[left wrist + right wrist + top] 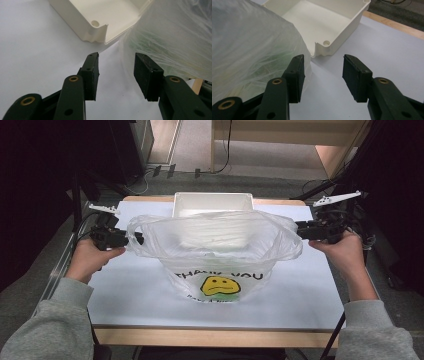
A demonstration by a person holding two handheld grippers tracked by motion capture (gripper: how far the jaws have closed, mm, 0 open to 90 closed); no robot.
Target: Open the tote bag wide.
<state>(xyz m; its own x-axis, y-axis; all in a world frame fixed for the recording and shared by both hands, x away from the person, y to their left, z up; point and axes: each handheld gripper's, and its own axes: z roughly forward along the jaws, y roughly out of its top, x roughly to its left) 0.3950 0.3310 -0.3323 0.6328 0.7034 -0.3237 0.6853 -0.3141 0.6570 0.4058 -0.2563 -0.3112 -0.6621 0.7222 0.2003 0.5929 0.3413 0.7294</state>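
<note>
I count one plastic bag (215, 252) on my table (130, 295) — one yellow face (220, 285) printed on it. One white bin (212, 204) behind it. Two grippers — left gripper (134, 238), right gripper (299, 230) — and two hands holding them.

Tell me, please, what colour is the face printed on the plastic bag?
Yellow face, clearest in the high view.

Dim room, grey floor (200, 180) across the upper frame. Pale wooden furniture (280, 132) at upper right, cables (145, 177) trailing below it. Dark stands (75, 185) at both edges. White-covered worktop (145, 295) with wooden rim, centre.
</note>
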